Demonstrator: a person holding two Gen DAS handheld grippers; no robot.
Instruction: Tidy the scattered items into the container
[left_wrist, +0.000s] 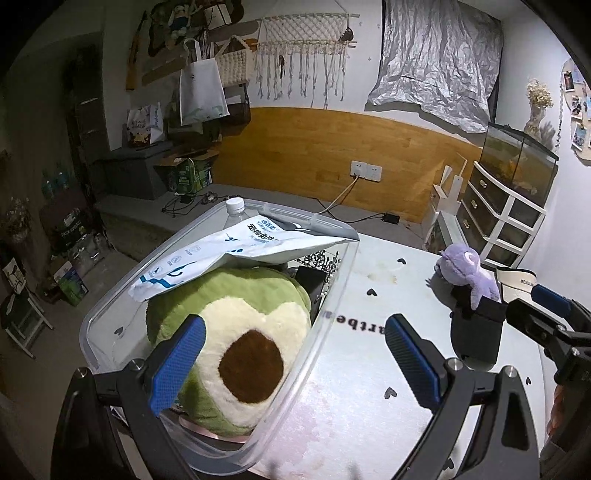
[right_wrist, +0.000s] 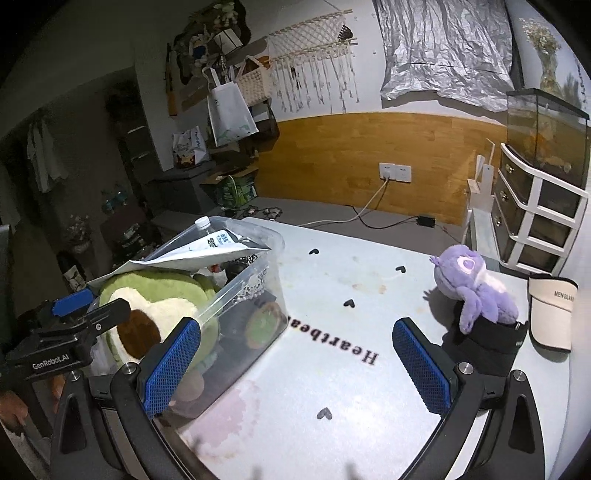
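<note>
A clear plastic container (left_wrist: 325, 314) (right_wrist: 273, 280) stands on the table's left side. It holds a green avocado plush (left_wrist: 236, 350) (right_wrist: 155, 306), a white and blue pouch (left_wrist: 229, 254) (right_wrist: 207, 251) and a capped bottle (left_wrist: 235, 206). A purple plush (left_wrist: 469, 271) (right_wrist: 476, 288) lies on a black object (left_wrist: 476, 332) (right_wrist: 484, 343) at the right, beside a beige visor cap (right_wrist: 550, 314) (left_wrist: 515, 282). My left gripper (left_wrist: 295, 365) is open and empty, astride the container's near right wall. My right gripper (right_wrist: 295, 365) is open and empty over the table, left of the black object.
The white table (right_wrist: 332, 387) has small black hearts and the printed word Heartbeat. A white drawer unit (right_wrist: 535, 221) with a glass tank on top stands behind the table's right edge. Cables and a wall socket (right_wrist: 395, 171) lie beyond the far edge.
</note>
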